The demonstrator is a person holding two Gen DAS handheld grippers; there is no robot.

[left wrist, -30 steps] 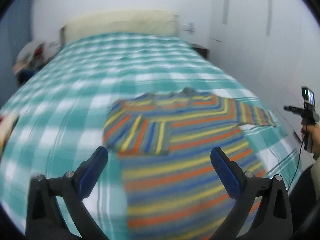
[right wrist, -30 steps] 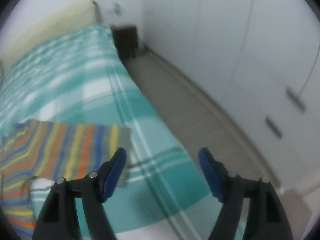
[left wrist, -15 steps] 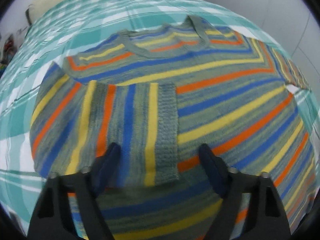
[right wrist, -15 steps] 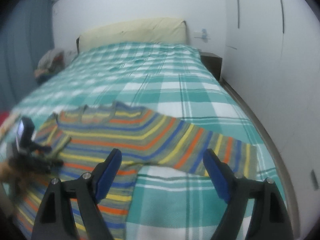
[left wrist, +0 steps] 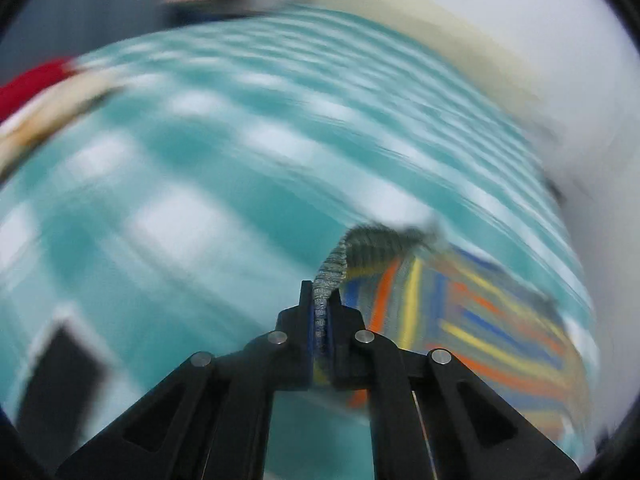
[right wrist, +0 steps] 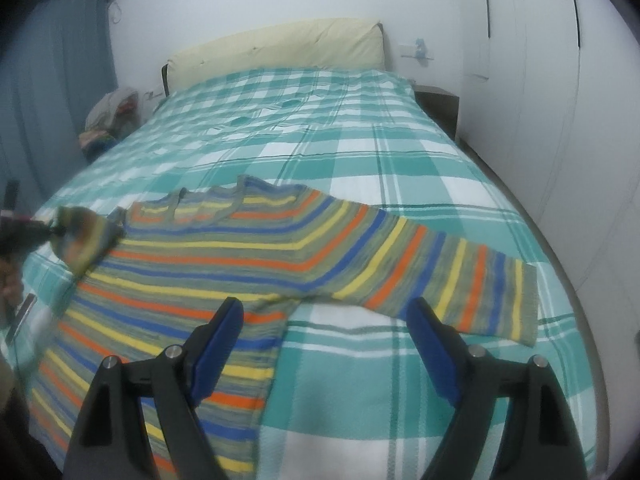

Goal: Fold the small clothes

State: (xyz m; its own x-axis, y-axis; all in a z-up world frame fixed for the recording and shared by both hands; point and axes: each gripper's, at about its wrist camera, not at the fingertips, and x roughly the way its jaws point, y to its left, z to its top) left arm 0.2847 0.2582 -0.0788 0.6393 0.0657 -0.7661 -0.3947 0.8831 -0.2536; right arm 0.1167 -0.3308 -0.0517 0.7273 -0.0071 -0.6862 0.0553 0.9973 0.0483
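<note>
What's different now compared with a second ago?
The left gripper, wide open a second ago, has shut on the folded-in sleeve of the striped sweater and is pulling it outward. The right gripper swung round to face the bed, open. The other sleeve stays flat.

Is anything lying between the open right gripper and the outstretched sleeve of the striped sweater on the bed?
Nothing visible. The right gripper hangs open above the striped sweater, and only bare checked bedspread lies around the sleeve. The left gripper grips the other sleeve, well off to the side.
</note>
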